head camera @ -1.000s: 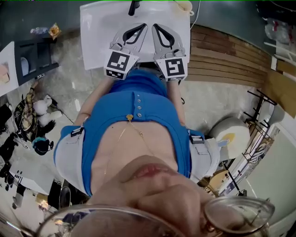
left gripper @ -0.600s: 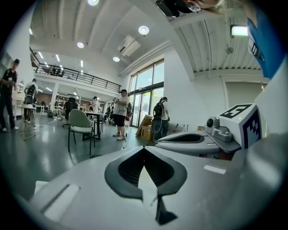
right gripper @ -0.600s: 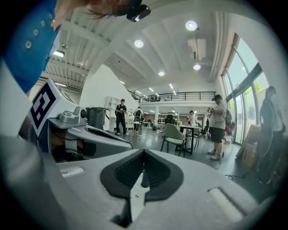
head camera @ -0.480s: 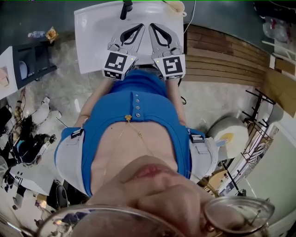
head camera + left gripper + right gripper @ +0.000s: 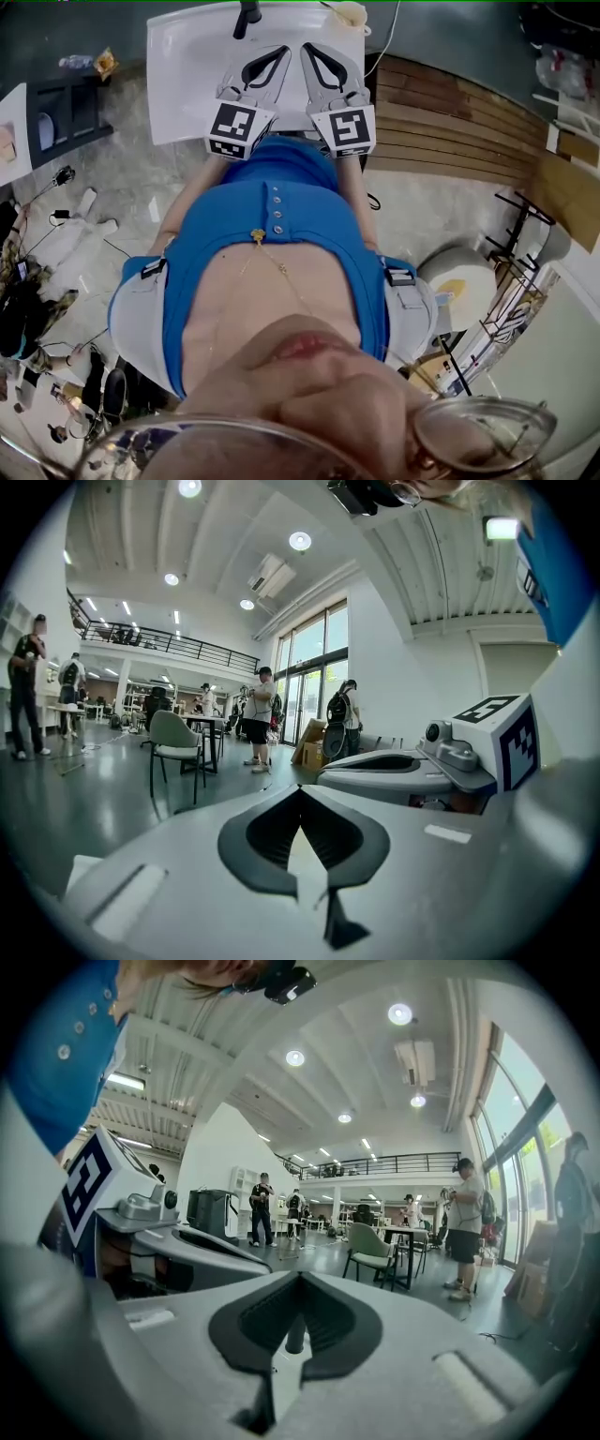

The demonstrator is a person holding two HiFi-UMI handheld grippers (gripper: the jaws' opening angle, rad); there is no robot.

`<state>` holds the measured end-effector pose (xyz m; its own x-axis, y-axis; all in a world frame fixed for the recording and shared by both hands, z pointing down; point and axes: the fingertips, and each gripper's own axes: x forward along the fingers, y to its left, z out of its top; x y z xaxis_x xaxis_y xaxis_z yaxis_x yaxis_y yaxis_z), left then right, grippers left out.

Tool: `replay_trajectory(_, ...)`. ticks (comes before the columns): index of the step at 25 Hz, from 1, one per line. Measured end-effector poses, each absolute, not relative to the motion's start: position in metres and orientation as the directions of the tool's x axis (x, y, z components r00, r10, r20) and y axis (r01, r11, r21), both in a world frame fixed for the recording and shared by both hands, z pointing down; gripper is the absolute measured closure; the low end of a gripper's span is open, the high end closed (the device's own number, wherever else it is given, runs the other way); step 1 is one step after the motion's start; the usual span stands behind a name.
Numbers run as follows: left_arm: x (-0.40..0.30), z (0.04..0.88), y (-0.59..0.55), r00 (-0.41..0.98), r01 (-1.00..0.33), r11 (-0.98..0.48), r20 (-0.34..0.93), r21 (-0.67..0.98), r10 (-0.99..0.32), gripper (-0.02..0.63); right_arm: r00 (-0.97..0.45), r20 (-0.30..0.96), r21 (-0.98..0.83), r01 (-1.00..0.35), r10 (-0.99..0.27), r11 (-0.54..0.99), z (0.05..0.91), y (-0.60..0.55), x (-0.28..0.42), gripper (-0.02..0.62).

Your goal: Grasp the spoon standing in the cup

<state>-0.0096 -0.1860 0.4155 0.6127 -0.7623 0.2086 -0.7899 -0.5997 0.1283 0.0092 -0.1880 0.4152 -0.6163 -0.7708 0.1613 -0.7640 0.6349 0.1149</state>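
My left gripper (image 5: 281,52) and right gripper (image 5: 309,50) hang over the white table (image 5: 187,84), jaws pressed together on nothing, with the cup (image 5: 352,13) at the top edge right of centre, its spoon too small to make out.

Overhead, I see a white counter (image 5: 178,84) bearing a dark object (image 5: 247,14) and a pale cup (image 5: 352,13) at its far edge.

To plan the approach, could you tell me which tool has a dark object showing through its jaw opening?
The right tool: a dark upright object shows there; the left tool frames only pale surface.
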Motion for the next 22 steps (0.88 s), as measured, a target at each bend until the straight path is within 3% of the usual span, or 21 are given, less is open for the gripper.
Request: replay_trajectory(22,0.005,0.421,-0.183,0.589,-0.807,-0.575,0.221,0.131,-0.777,0.606,-0.640,0.184,0.123,-0.739,-0.747,0.663,0.427,-0.202,0.029,0.594)
